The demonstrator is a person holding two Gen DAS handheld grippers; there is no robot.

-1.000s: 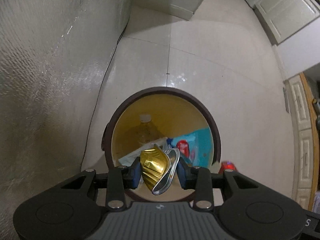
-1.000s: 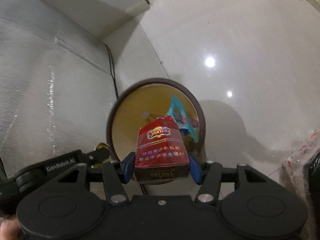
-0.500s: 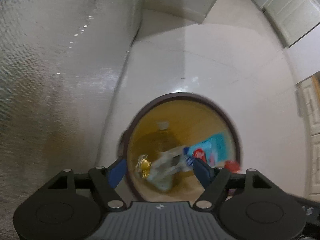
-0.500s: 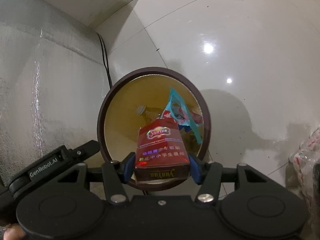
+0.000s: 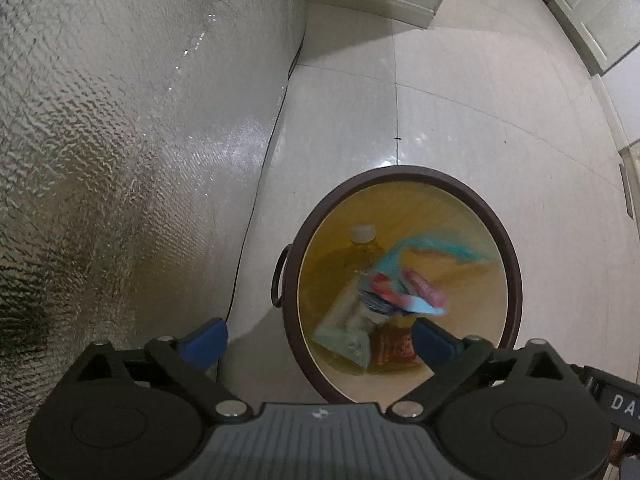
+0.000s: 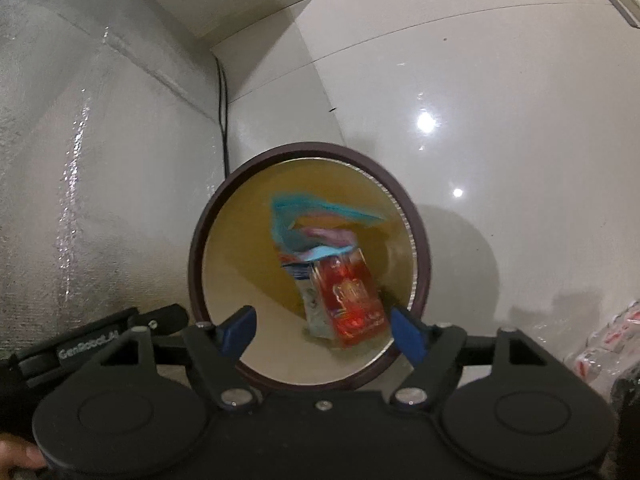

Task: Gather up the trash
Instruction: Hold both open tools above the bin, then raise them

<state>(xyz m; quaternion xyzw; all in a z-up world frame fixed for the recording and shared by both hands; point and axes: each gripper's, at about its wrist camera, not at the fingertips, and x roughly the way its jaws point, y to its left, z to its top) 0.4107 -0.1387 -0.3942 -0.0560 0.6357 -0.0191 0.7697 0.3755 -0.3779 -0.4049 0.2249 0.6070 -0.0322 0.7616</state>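
Left wrist: left tongs (image 5: 318,338) spread wide, empty, above the bin (image 5: 516,276); trash inside.

Right wrist: right tongs (image 6: 322,334) agape, empty — red pack (image 6: 350,300) blurred within the bin mouth. Risk — tongs knocking the rim, tipping it.

1 trash bin (image 5: 516,276), brown rim, round. Inside the bin: 1 red cigarette pack (image 6: 352,296), 1 teal wrapper (image 5: 436,246), 1 plastic bottle (image 5: 362,240) with pale cap, 1 pale green packet (image 5: 346,334); other scraps blurred, can't count. 2 grippers over the bin: left gripper (image 5: 318,340), right gripper (image 6: 320,332), both spread apart, nothing between fingers. 1 black cable (image 6: 221,92) behind the bin along the wall.
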